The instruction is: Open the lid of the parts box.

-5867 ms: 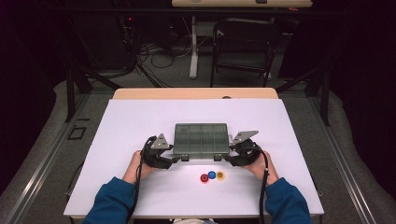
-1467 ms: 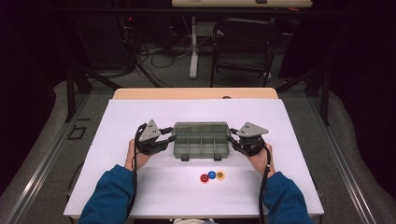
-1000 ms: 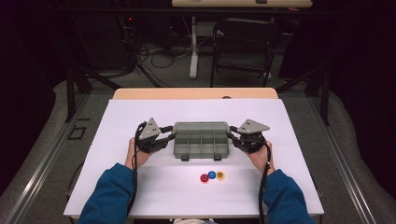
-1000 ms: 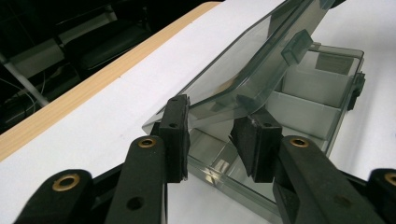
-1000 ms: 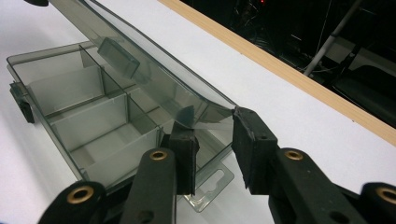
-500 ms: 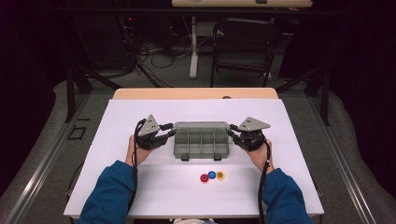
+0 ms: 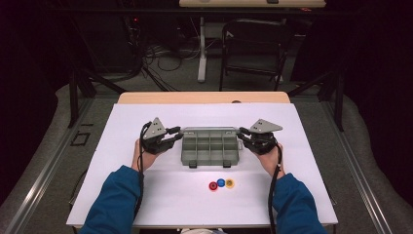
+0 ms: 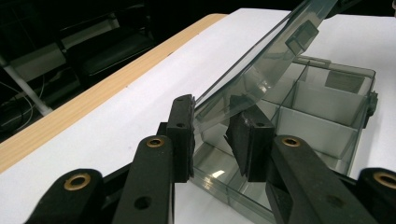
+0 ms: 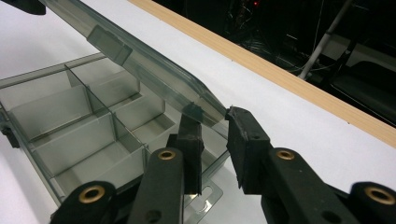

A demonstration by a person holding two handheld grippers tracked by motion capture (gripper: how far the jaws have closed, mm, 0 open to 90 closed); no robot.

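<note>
Now lid [image 8: 261, 70] sits btwn both grippers [image 8: 212, 135] [image 9: 215, 140], each pinching a corner.

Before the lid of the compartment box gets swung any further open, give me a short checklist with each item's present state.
1. Left gripper on the lid corner: ok, the clear edge sits between its pads; jaws have just been closing.
2. Right gripper on the opposite corner: ok, the lid edge is between its jaws, which have just been closing.
3. Lid raised off the compartment box: ok, tilted up in both gripper views.
4. Compartments free of parts: ok, those visible look empty.
5. Three small discs out of the way: ok, they lie on the table nearer the person.
6. Firm clamping by pads: cannot tell.
</note>
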